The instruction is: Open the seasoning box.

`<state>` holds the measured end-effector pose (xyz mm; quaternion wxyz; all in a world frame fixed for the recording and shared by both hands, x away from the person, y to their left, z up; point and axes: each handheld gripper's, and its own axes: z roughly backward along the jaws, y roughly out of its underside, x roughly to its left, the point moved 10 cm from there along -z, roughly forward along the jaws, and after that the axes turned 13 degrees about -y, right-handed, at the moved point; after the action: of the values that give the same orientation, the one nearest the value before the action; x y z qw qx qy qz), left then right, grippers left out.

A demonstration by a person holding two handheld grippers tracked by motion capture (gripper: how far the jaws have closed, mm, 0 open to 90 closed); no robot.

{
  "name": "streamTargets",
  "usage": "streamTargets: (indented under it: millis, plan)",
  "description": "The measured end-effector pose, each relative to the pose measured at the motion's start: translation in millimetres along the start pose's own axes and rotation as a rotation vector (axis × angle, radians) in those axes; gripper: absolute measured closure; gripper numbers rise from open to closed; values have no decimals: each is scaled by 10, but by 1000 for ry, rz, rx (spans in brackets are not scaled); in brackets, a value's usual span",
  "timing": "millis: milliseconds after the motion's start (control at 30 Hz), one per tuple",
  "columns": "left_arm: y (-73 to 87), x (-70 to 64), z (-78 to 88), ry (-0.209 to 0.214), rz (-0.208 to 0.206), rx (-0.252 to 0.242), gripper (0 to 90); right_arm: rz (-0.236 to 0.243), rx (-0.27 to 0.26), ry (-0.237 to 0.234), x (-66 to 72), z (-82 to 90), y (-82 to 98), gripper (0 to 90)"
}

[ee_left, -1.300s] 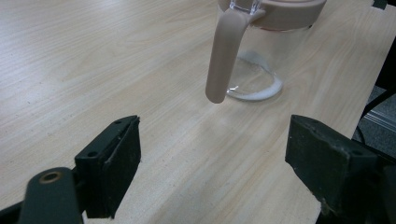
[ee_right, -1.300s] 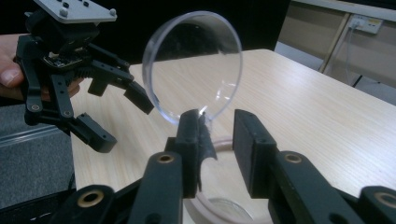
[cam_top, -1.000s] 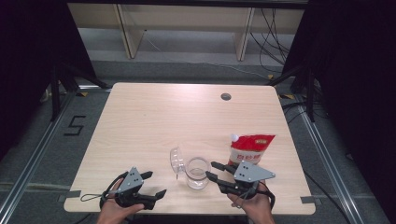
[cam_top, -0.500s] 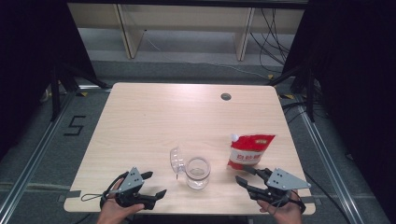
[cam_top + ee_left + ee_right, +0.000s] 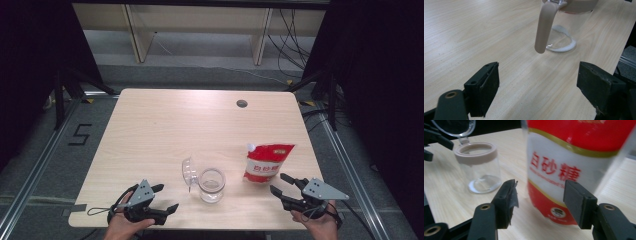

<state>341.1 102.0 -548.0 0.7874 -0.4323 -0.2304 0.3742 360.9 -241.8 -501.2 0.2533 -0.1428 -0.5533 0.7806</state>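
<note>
1. Two grippers wait at the table's near edge: left gripper (image 5: 162, 198) spread wide, gripping nothing, beside the open-lidded jar (image 5: 211, 184).
2. Right gripper (image 5: 285, 186), jaws just widening, empty, faces the upright sugar pouch (image 5: 266, 162).
3. An off-centre pinch could topple the pouch.

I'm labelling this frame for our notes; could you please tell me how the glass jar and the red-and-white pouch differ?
The jar is clear, rigid and looks empty; the pouch is opaque, soft and printed. The jar is open, its hinged lid flipped back; the pouch appears closed. The jar is lower and round, the pouch taller and flat. Both stand upright on the table.
</note>
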Motion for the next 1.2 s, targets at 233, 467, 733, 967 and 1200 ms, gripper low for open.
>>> streamTargets:
  millis: [233,467,733,967,1200]
  plan:
    - [-1,-6,-8,2,3,-2,179,-44,19,25,-157,23,92,332]
    - [-17,13,-7,1,-4,-6,180,18,8,34,-363,-6,80,229]
    - [-18,30,-3,-5,5,-7,180,-17,27,8,-500,-45,131,219]
    - [-22,35,-7,-5,-27,-9,180,23,14,-4,-558,-108,104,208]
    - [-21,15,-13,2,-1,-10,180,13,21,-21,-594,-174,108,193]
